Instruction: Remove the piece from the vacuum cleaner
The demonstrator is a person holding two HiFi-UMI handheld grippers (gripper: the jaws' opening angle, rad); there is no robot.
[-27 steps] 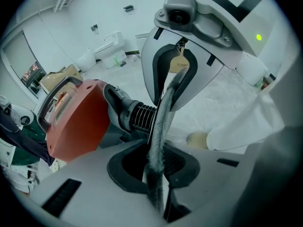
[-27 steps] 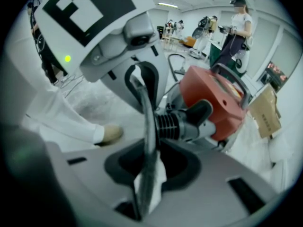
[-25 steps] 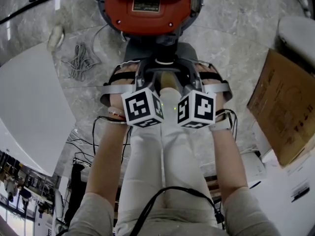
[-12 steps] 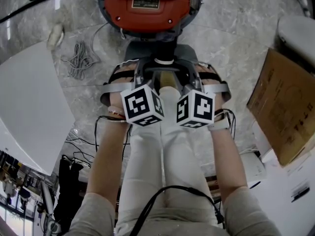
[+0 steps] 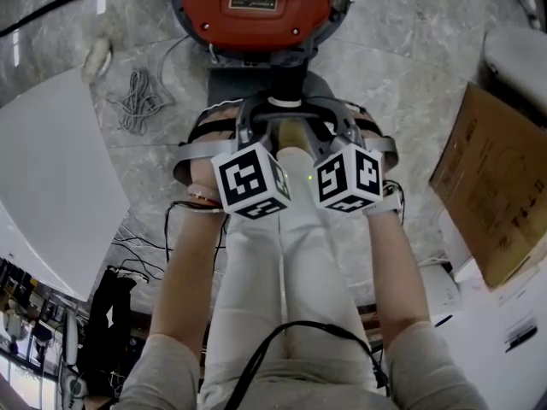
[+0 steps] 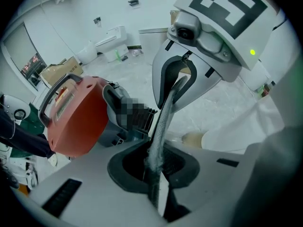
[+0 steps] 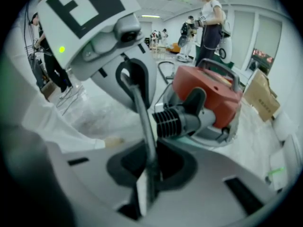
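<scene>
Down by the ribbed hose end (image 7: 173,122) of the vacuum cleaner (image 5: 256,7): left gripper (image 6: 170,103) pinched shut, right gripper (image 7: 137,103) just closed down too, nothing visible between.

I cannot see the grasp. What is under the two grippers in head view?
White trousers and a beige shoe show. The left gripper and right gripper, its jaws just closed, cover the grey strip they pinch.

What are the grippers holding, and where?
Nothing visible. Left gripper: jaws together. Right gripper: jaws have just been closing, nothing between them, beside the hose connector.
</scene>
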